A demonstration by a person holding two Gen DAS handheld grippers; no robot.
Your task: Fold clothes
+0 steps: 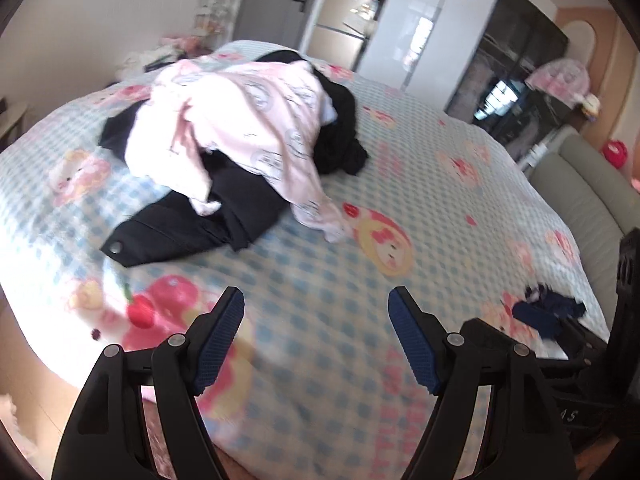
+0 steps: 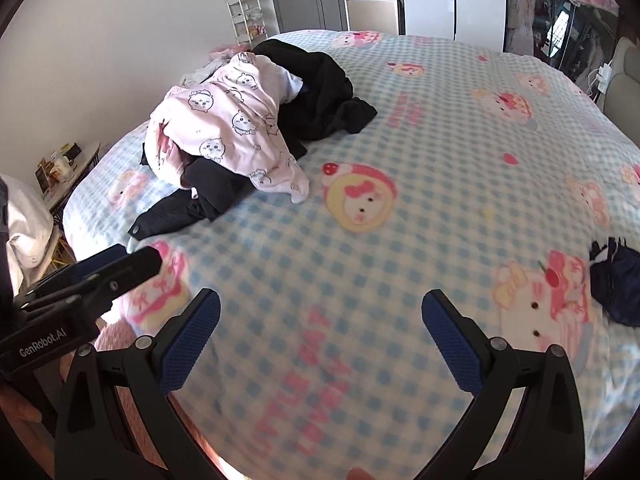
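The left gripper [image 1: 316, 300], a black two-finger tool with blue textured pads, is held above the near part of the bed and is angled downward toward the sheet. Its fingers are set wide apart, and nothing is seen between them. The right gripper [image 2: 320, 304], of the same build, is held in a like downward pose over the near edge of the bed; its fingers are also spread wide with only bedding visible in the gap. In the right wrist view, the left tool is seen at the lower left, just beside the right one, at a similar height.

The bed is covered by a blue-and-white checked sheet printed with pink cartoon figures [image 2: 420, 128]. The clothes to be folded are piled on the far left part of this sheet, well apart from both grippers. The pile consists of a pale pink garment printed with small cartoon faces [image 2: 228, 120], draped over crumpled black garments [image 2: 320, 92]. A black piece bearing a round metal snap [image 1: 117, 247] extends from the pile toward the near side.

A small dark navy garment [image 2: 618, 280] lies separately on the sheet at the right, near the bed's edge.
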